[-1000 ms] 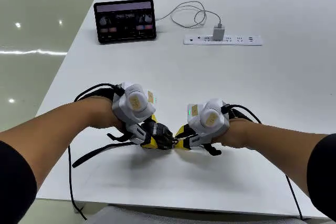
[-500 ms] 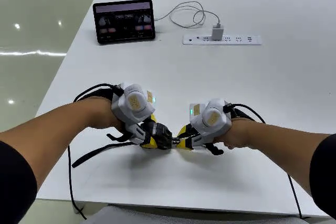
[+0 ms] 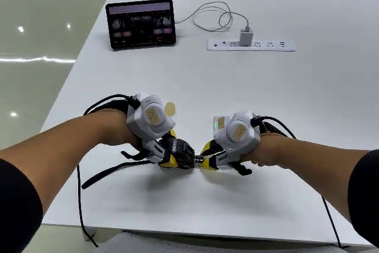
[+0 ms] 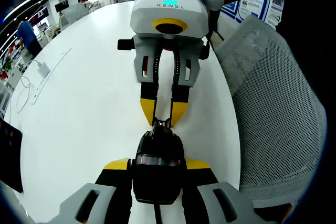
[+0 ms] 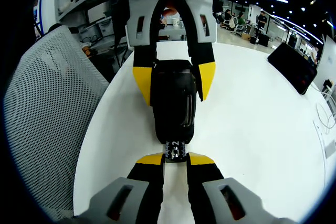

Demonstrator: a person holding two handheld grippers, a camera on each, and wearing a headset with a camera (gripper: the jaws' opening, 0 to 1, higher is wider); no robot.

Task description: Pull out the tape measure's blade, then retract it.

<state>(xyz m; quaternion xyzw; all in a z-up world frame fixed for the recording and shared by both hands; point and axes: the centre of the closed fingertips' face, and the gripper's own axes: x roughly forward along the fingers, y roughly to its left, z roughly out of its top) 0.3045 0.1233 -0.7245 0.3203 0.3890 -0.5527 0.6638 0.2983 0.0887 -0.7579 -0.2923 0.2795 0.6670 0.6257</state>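
— Where is the tape measure [image 4: 157, 169]?

— Close to the near edge of the table [image 3: 249, 93], toward its left side. The black case sits between the jaws of the left hand-held gripper [image 3: 170, 157], which is clamped on the case's two sides, its yellow tips pressed against them.

— And the other one?

— The right hand-held gripper [image 5: 176, 160] faces the left one, tip to tip. Its jaws are pinched together on the end of the blade [image 5: 175, 151]. A short stub of blade with printed marks shows between the case's mouth and those yellow tips.

— Is the case resting on the table?

— I cannot tell. In the head view it is low over the white surface, but contact is not clear.

— What else is on the table?

— Farther back, near the left edge, a tablet [image 3: 141, 23] stands propped with its screen lit. To its right lies a white power strip [image 3: 269, 45] with a charger [image 3: 246, 35] plugged in, and a cable [image 3: 210, 17] loops from the charger toward the tablet. A grey mesh chair [image 4: 278, 108] is just off the near edge.
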